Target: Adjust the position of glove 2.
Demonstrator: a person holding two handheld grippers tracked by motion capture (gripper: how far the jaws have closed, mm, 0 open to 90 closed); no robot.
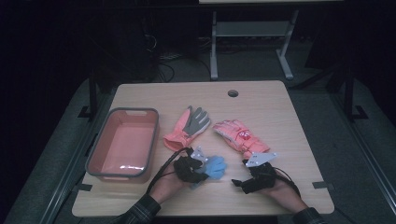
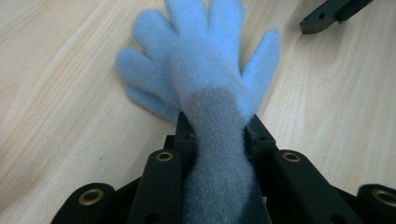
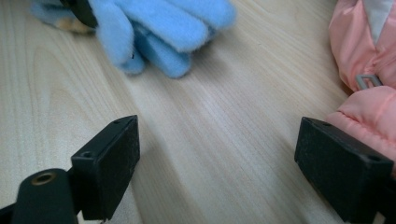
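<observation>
At lower centre of the high view, the left gripper [image 1: 198, 170] clamps the grey cuff of a blue fleece glove [image 1: 215, 166] lying on the table [image 1: 261, 102]. The glove's long axis runs from the jaws, fingers pointing rightward toward the right gripper [image 1: 239, 182], which stands wide and empty nearby.

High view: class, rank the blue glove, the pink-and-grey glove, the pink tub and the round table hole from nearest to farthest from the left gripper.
1. Blue glove: clamped in the left gripper.
2. Pink-and-grey glove: just beyond it.
3. Pink tub: off to its left.
4. Round table hole: at the far edge.
</observation>
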